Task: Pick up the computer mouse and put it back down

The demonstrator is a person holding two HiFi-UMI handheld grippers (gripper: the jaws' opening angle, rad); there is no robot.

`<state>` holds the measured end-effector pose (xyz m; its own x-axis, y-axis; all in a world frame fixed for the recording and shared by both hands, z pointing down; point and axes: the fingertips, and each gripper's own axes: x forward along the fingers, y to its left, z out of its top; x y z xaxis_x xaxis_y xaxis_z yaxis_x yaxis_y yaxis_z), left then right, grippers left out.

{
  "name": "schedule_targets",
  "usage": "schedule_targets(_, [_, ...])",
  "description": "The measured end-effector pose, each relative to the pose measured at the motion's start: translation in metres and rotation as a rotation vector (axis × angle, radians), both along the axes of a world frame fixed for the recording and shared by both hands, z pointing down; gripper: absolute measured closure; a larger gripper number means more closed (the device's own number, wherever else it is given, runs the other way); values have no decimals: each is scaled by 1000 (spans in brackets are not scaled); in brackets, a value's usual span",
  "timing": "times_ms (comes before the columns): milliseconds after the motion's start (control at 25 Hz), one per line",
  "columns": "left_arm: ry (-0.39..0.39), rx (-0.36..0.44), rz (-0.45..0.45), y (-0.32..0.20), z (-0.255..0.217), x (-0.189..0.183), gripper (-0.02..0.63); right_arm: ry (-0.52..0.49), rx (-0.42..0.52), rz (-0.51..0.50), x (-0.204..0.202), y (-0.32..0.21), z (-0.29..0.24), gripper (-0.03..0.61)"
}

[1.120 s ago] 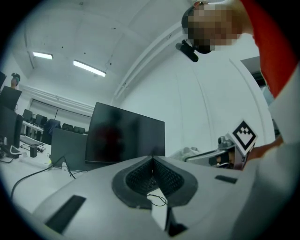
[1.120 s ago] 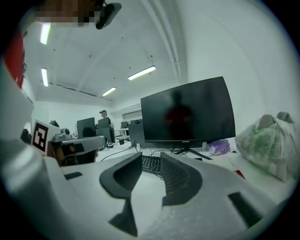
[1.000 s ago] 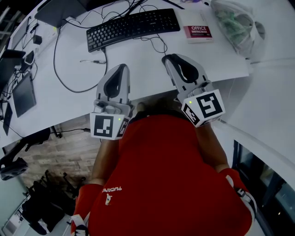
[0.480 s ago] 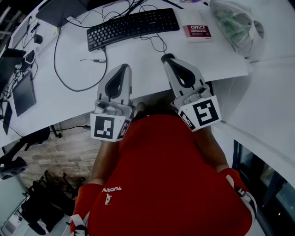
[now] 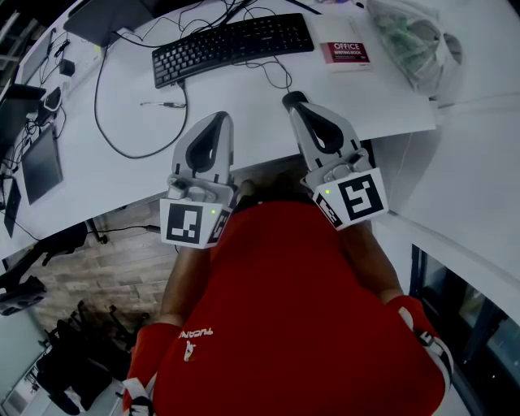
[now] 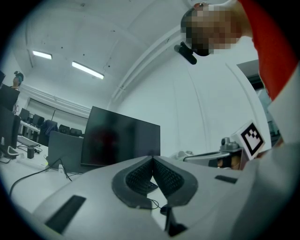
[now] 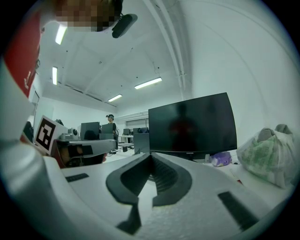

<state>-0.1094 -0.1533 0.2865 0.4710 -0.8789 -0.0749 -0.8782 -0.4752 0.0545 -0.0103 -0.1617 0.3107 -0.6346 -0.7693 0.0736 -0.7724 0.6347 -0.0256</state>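
dark computer mouse [image 5: 290,97] mostly buried under the tip of the right gripper [image 5: 296,107], can't tell if they touch, grey slab [image 5: 106,18] at 11 o'clock chopped off by the edge, plastic bag [image 5: 410,41] clipped at 1 o'clock, book [image 5: 345,53] small print unreadable, keyboard [image 6: 149,186] just a sliver between the pads of the left gripper [image 6: 152,158]

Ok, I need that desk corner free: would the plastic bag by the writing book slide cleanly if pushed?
Probably not. The plastic bag looks thin and crumpled, so it would likely sag and deform rather than slide as one piece. Its bulging greenish contents suggest some weight, which may shift inside.
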Motion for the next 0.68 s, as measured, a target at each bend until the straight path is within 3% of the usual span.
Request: schedule_targets(680, [3, 1, 11, 2, 3, 2, 604, 2, -2, 27, 7, 1, 2, 574])
